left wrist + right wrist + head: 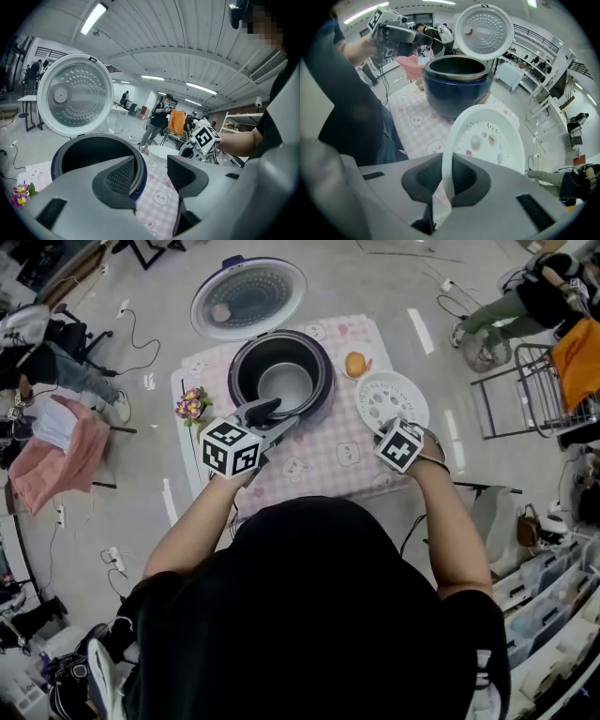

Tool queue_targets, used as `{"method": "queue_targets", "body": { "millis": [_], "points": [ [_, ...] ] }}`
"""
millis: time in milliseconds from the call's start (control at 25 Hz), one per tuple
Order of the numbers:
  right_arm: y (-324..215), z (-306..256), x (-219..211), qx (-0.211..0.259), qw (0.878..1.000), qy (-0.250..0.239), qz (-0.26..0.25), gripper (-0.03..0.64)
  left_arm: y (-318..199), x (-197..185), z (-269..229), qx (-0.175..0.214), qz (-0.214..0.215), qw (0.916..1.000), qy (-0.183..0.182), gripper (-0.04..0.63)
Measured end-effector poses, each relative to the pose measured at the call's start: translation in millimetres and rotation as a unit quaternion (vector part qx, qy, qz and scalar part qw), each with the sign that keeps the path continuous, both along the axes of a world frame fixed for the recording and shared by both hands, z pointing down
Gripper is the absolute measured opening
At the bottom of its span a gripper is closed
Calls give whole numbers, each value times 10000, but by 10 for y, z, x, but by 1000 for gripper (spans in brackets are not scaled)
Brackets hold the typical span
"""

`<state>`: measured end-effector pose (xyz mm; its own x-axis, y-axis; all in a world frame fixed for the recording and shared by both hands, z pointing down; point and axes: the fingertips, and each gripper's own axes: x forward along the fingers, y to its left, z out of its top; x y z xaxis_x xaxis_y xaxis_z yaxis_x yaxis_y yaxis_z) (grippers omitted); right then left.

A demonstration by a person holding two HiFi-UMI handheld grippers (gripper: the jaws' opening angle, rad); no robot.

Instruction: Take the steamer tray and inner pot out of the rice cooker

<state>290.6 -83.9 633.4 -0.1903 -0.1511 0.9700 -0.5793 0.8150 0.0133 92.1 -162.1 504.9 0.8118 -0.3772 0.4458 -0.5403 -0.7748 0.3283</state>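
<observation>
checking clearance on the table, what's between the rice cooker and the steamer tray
Head view: a small orange fruit sits at the far end of the gap between rice cooker and steamer tray; the rest is bare checked cloth.

We see the white perforated tray (392, 401) just right of the cooker (326, 381), its near rim pinched in our right tool (446, 180). The grey pot (286, 385) sits inside the open, dark-blue cooker.

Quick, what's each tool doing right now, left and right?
Left tool: open, empty.
Right tool: closed on the rim of the round white perforated plastic steamer tray.
</observation>
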Motion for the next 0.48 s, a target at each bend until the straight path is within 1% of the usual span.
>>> {"method": "queue_targets", "body": {
  "millis": [200,360,480],
  "points": [
    [103,326,16,-177,9998,-24,37,34,2,-3,48,-71,-28,10000,-59,236],
    [69,539,56,-126,9997,-116,168,34,-19,11,88,-125,-65,9999,-75,236],
    [78,705,95,-127,9998,-59,159,32,-18,40,130,-186,-83,9998,-79,236]
  ]
}}
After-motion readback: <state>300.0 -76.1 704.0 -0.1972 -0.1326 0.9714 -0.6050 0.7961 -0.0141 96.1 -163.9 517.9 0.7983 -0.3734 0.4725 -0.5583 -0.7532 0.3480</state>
